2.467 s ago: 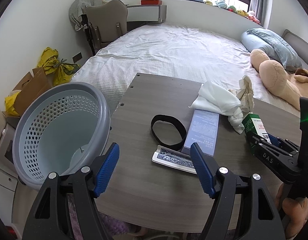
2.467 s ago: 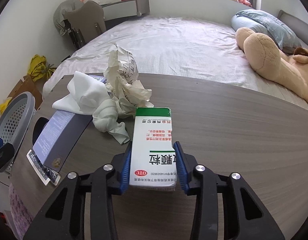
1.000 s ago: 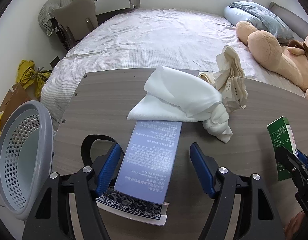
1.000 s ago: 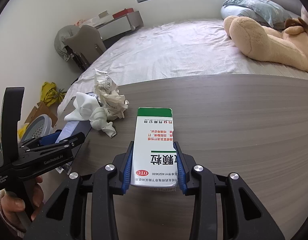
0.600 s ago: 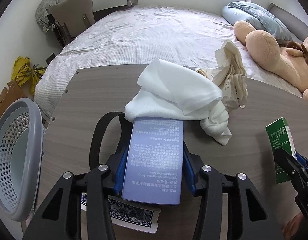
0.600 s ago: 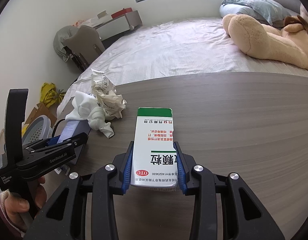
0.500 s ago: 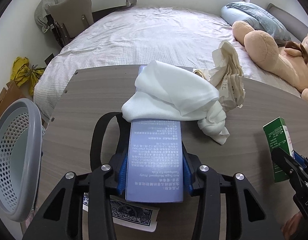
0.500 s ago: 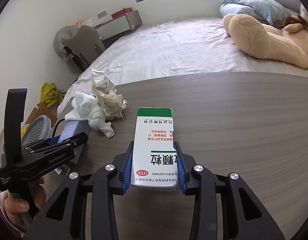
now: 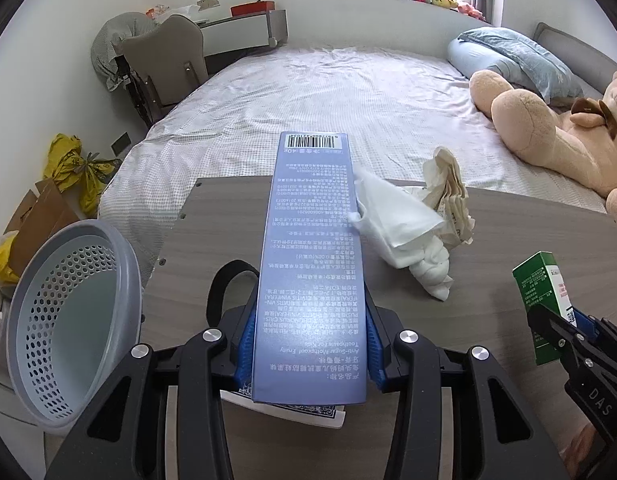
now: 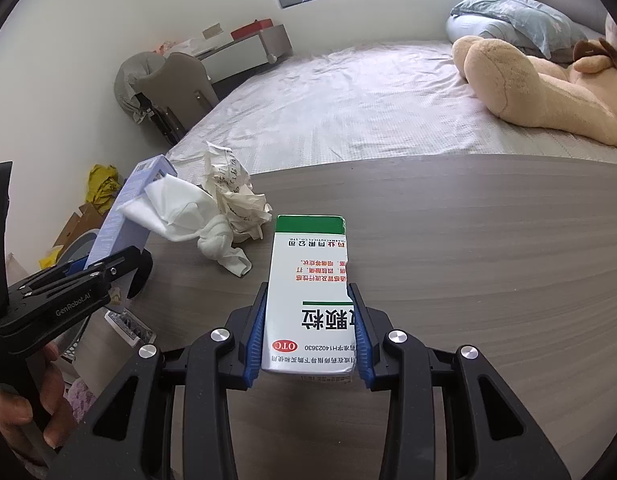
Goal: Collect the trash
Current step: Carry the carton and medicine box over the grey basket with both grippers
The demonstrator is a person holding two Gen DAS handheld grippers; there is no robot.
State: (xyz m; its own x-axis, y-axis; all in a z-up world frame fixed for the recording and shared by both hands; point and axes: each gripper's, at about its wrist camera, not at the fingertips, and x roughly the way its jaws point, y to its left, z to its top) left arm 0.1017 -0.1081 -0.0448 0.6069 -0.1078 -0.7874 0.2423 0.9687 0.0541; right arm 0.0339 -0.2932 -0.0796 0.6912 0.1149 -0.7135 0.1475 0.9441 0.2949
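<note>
Gripping toothpaste box (image 9: 312,264): left claw (image 9: 310,350) | right claw (image 10: 308,334) clamps medicine box (image 10: 310,300) | basket (image 9: 68,320): nothing visible inside

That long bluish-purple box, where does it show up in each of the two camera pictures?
Left wrist view: the toothpaste box fills the centre, clamped in the left gripper, its barcode end raised toward the bed.
Right wrist view: the same box slants up at the left edge, above the left gripper.
Shared landmark: the white cloth draped against the box.
</note>
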